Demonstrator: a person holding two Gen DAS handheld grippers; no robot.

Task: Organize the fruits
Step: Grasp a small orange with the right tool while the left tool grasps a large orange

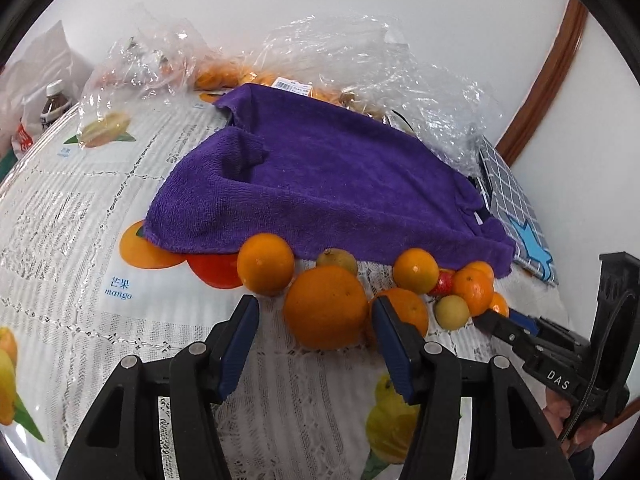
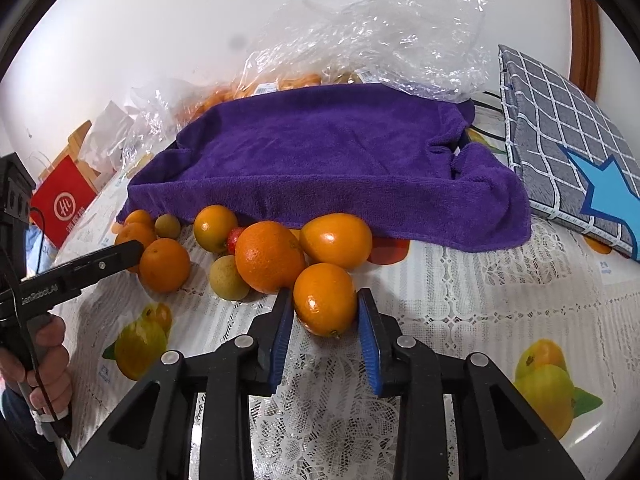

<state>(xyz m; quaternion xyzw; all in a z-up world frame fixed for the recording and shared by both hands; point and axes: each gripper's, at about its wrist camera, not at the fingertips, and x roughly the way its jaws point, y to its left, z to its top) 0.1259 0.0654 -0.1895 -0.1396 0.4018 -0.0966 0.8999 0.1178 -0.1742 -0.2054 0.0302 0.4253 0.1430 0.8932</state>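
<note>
Several oranges and small yellow-green fruits lie in a cluster on the tablecloth in front of a purple towel draped over a tray. My left gripper is open, its fingers on either side of a large orange, not touching it. My right gripper is shut on a small orange at the near edge of the cluster; the pads touch both sides. A bigger orange and an oval orange lie just behind it. A red strawberry sits among them.
Clear plastic bags with more oranges lie behind the towel. A grey checked board with a blue star leans at the right. A red bag stands at the far left. A bottle stands at the back left.
</note>
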